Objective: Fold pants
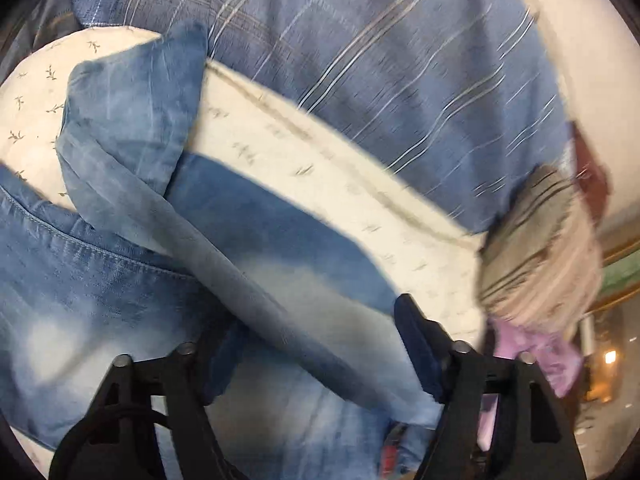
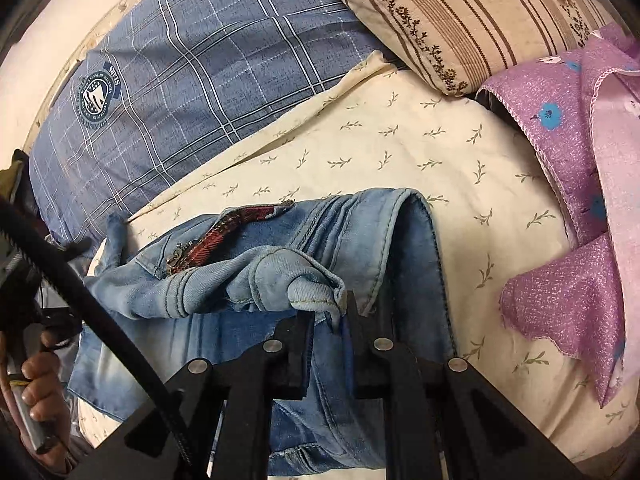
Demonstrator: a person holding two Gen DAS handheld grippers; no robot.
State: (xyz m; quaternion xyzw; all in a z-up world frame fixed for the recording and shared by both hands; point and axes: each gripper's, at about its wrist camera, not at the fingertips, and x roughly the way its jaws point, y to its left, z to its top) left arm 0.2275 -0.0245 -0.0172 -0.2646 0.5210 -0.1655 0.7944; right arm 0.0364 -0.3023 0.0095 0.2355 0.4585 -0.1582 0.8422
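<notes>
2 claws on faded blue denim pants (image 2: 248, 280): right gripper (image 2: 330, 322) clamped on waistband corner. Left gripper (image 1: 316, 344) agape astride diagonal fold ridge, unclamped.

Right gripper (image 2: 330, 330) seemingly pinching jeans (image 2: 280, 272)

Left view motion-blurred; jeans (image 2: 280, 280) cut off at bottom edge.

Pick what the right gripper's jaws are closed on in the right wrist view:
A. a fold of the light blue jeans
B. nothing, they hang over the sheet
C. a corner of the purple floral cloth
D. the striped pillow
A: the right gripper has its jaws nearly together on a bunched fold of the jeans, while the purple cloth and the striped pillow lie apart from it.
</notes>
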